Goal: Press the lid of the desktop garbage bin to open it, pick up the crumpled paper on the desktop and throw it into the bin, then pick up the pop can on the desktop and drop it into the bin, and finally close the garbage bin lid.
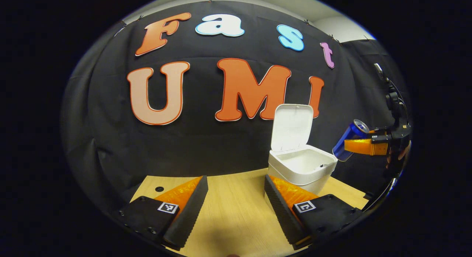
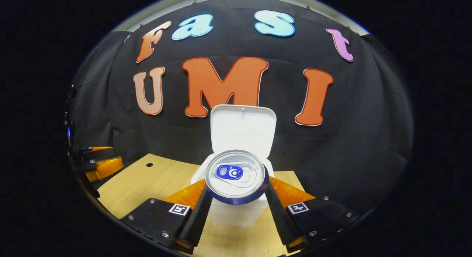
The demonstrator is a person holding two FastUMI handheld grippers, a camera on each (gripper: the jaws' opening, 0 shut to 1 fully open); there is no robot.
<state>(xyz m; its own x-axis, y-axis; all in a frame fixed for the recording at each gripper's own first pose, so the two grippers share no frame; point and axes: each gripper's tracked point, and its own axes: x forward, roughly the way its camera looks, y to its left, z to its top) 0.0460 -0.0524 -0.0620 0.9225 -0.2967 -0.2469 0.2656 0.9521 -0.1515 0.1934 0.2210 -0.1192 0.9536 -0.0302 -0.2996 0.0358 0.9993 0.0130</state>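
Pop can [image 2: 236, 177] sits clamped between your right gripper [image 2: 238, 209] fingers, bin [image 2: 236, 212] with raised lid [image 2: 243, 129] at 12 o'clock; your left gripper [image 1: 236, 209] gapes wide, holding nothing.

Glossy metal pop can [image 2: 236, 177], smooth matt plastic bin [image 1: 300, 165], pale wood-grain desktop [image 1: 236, 209], black cloth wall [image 1: 221, 146].

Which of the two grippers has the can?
The right gripper: its jaws squeeze the blue can near the open bin. The left gripper holds nothing.
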